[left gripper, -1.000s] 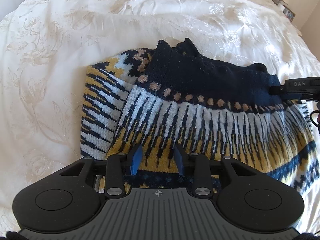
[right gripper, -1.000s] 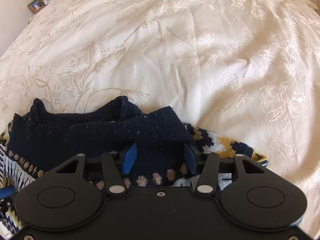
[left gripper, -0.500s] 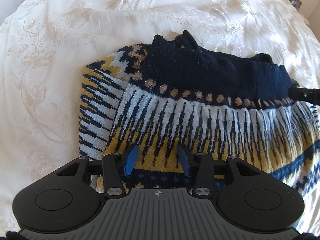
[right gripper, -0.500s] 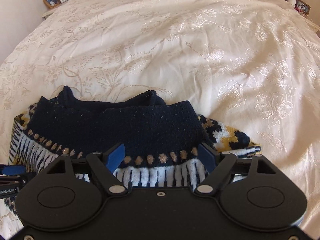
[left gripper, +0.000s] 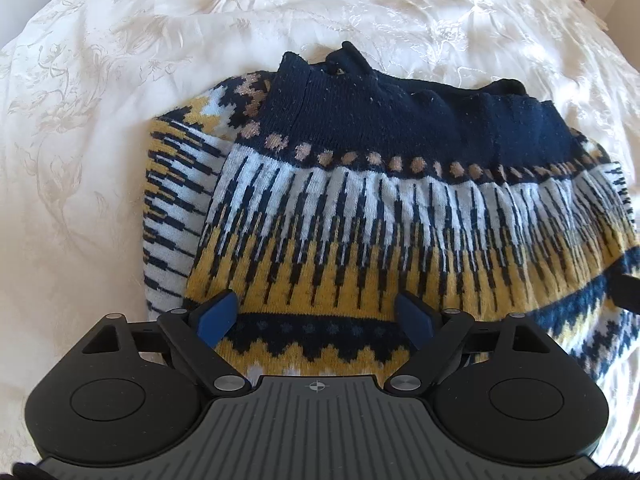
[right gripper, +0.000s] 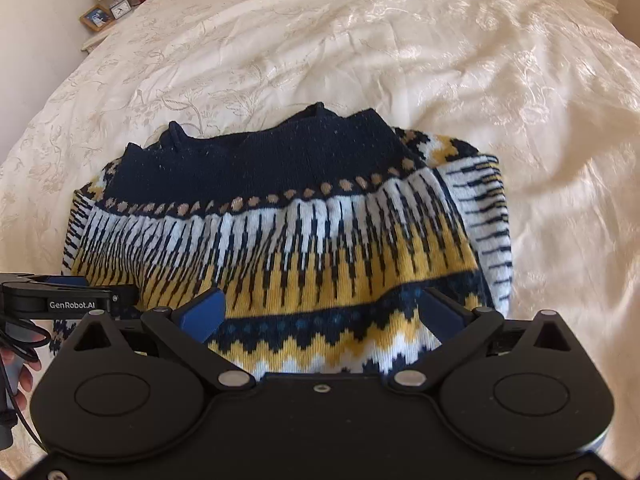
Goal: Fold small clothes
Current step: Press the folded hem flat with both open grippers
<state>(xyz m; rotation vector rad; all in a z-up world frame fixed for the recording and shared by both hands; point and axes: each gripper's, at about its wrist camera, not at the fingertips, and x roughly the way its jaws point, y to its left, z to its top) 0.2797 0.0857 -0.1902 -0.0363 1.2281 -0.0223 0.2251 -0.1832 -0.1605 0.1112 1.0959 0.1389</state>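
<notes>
A small knitted sweater [left gripper: 360, 208] in navy, white and yellow lies folded on the bed, its navy band at the far edge; it also fills the middle of the right wrist view [right gripper: 280, 232]. My left gripper [left gripper: 316, 318] hovers over the sweater's near patterned edge, blue fingers spread wide, nothing between them. My right gripper [right gripper: 324, 312] hangs over the near edge from the other side, open as well and holding nothing. The left gripper's black body [right gripper: 60, 300] shows at the left rim of the right wrist view.
A cream embroidered bedspread [right gripper: 360, 48] covers the bed all around the sweater. A bedside table [right gripper: 116, 8] with a clock, a framed photo and a red jar stands at the far left. A hand [right gripper: 20, 376] shows at the left rim.
Both grippers went from nearly closed on the sweater to wide open, letting the fabric go. Both pulled back toward the near edge, so more of the sweater shows.
</notes>
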